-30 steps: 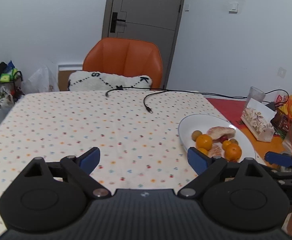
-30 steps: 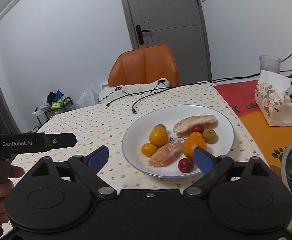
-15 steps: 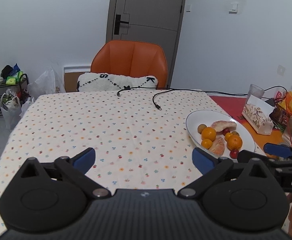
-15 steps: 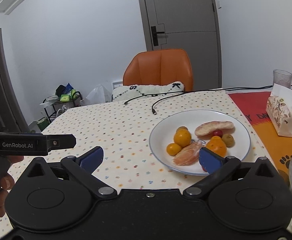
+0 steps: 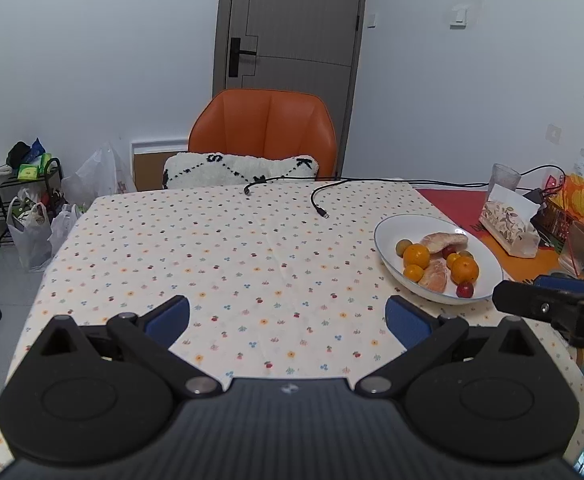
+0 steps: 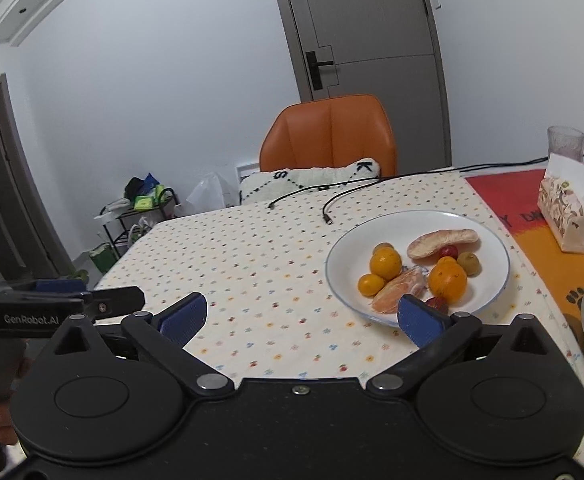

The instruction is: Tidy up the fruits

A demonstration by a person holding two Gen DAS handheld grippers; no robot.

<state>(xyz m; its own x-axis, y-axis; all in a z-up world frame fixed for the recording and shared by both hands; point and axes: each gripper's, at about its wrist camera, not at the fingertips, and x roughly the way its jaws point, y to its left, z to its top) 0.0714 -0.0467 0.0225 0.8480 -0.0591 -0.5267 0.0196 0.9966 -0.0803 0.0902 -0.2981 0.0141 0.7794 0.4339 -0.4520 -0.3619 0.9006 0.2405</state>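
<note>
While the left wrist camera looks out over the dotted cloth, the left hand-held gripper sits with its blue pads spread wide, jaws having just been opening, and nothing between them but bare bench. Off to the right rests the white plate, piled with fruit: oranges, a peeled citrus segment, a small red fruit at the near rim. Beyond it stands a tissue pack, and an orange chair faces the far edge. Over to the right wrist view now: the right hand-held gripper is just as wide apart, its jaws also having just been opening, and it holds nothing. Its right pad overlaps the near rim of the plate in this view, whether touching I cannot tell. A black cable lies beyond the plate, and the other gripper shows at the left edge.
</note>
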